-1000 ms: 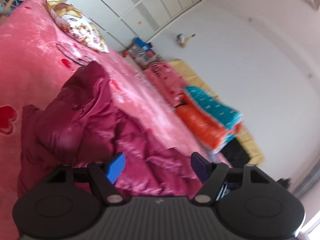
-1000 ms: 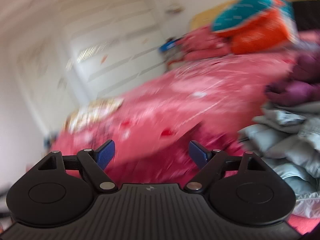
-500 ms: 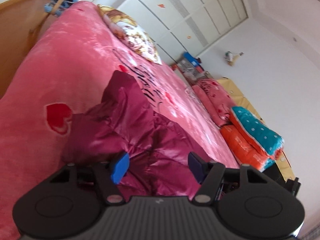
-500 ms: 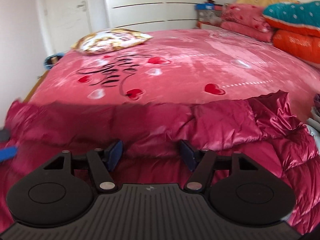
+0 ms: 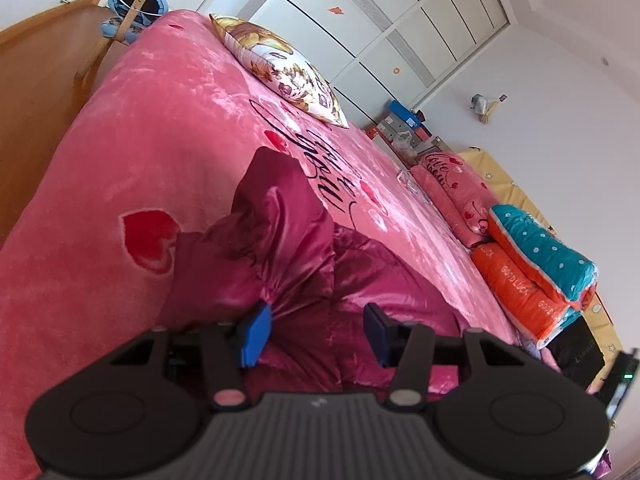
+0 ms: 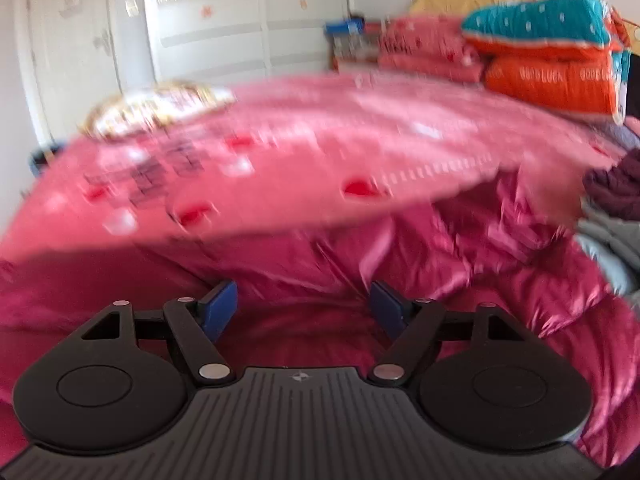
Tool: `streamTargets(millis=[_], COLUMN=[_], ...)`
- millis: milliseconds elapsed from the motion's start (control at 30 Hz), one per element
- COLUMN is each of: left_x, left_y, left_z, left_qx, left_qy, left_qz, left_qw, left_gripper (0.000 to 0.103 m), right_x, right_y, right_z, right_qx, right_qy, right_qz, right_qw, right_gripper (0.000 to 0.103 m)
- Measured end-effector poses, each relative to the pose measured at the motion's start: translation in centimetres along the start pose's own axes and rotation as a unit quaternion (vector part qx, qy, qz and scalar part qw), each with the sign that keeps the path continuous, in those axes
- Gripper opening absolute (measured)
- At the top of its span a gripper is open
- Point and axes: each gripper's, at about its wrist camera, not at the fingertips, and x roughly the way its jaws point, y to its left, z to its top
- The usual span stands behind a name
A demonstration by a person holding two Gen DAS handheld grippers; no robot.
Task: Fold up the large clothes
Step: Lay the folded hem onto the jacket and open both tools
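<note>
A shiny maroon padded coat (image 5: pixel 296 264) lies crumpled on a pink blanket-covered bed (image 5: pixel 160 152); it also fills the lower part of the blurred right wrist view (image 6: pixel 400 264). My left gripper (image 5: pixel 316 332) is open, its blue pads either side of a bunched fold of the coat, close over the fabric. My right gripper (image 6: pixel 304 310) is open just above the coat's surface, holding nothing.
A floral pillow (image 5: pixel 280 68) lies at the head of the bed. Folded quilts, teal over orange (image 5: pixel 536 268), are stacked beyond the bed. Grey and dark purple garments (image 6: pixel 612 216) lie at the right. A wooden bed frame (image 5: pixel 40 80) runs along the left. White wardrobe doors (image 6: pixel 240 20) stand behind.
Both grippers have come down closer to the coat. The left view swung toward the head of the bed. The right view is blurred with motion again after a sharp frame.
</note>
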Motion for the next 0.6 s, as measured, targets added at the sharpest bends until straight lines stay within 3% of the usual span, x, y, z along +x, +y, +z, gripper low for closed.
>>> streamTargets(millis=[67,167,300,433,600], left_x=[0.0,0.2,0.2,0.2,0.2], left_y=[0.0,-0.1,0.1,0.4,0.5], left_z=[-0.1,-0.3,-0.3,-0.4,-0.6], left_qx=[0.002,0.013,0.017,0.009,0.014], left_qy=[-0.003,-0.006,-0.007,-0.007,-0.009], left_qz=[0.006,0.019,0.024,0.025,0.032], left_qw=[1.0,0.9997,0.9996,0.9996,0.9994], left_gripper=[0.051,0.048,0.047,0.044,0.042], right_x=[-1.1,-0.7,0.9,1.9,1.4], right_y=[0.7,2.5,2.7,-1.6,-10.1], right_z=[0.1,-0.5,-1.1,0.3,1.3], right_qx=[0.001,-0.032,-0.065,-0.048,0.013], right_qy=[-0.01,0.021,0.045,0.04,0.014], right_qz=[0.028,0.063,0.058,-0.002,-0.073], right_qw=[1.0,0.997,0.995,0.998,0.997], right_gripper=[0.1,0.1,0.102,0.102,0.103])
